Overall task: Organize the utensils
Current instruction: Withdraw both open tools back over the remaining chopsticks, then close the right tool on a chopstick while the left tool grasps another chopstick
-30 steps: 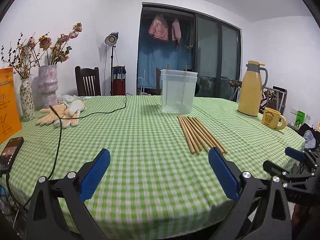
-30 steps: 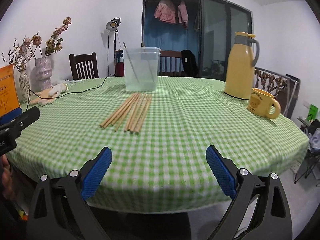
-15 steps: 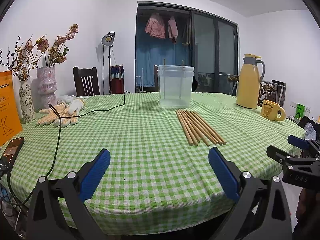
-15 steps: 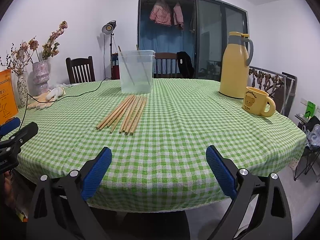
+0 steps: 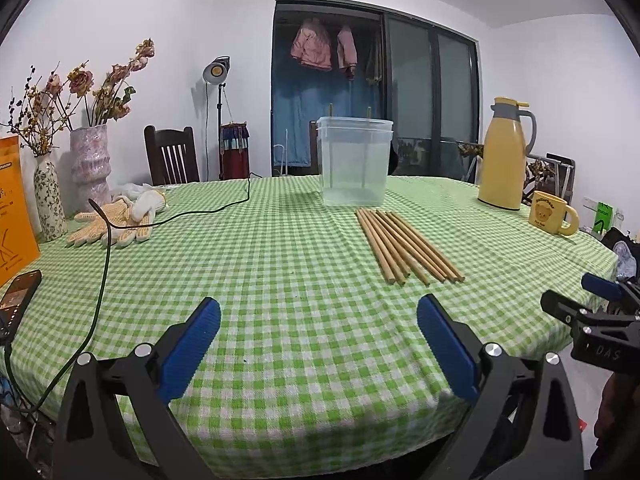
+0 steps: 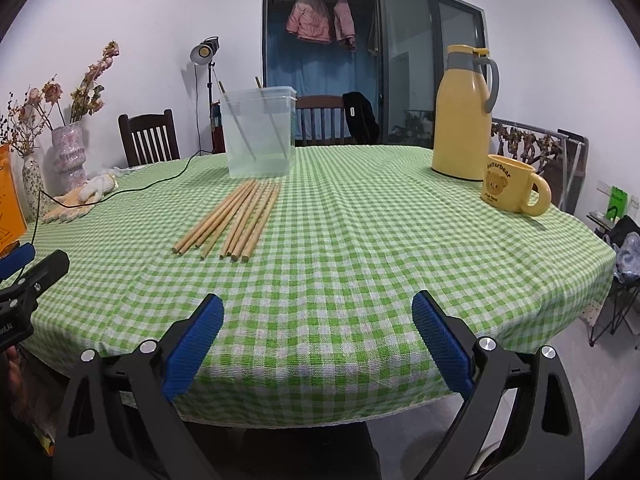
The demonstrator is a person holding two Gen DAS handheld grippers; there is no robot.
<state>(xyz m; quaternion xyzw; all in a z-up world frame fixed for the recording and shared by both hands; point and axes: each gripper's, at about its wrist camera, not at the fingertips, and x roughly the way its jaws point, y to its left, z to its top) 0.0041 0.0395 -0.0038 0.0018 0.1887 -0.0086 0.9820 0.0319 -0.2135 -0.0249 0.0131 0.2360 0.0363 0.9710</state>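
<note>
Both grippers have dipped slightly since earlier. The row of wooden chopsticks (image 5: pixel 406 246) (image 6: pixel 232 220) lies well ahead of the left gripper (image 5: pixel 318 332) and right gripper (image 6: pixel 318 328). Both hover level at the table edge, jaws wide apart, empty.

both claws nearer table (image 5: pixel 280 264), L claw (image 5: pixel 318 320) lower

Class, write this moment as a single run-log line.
left gripper: open, empty | right gripper: open, empty | wooden chopsticks: loose on green checked tablecloth | clear plastic container: holds two chopsticks
</note>
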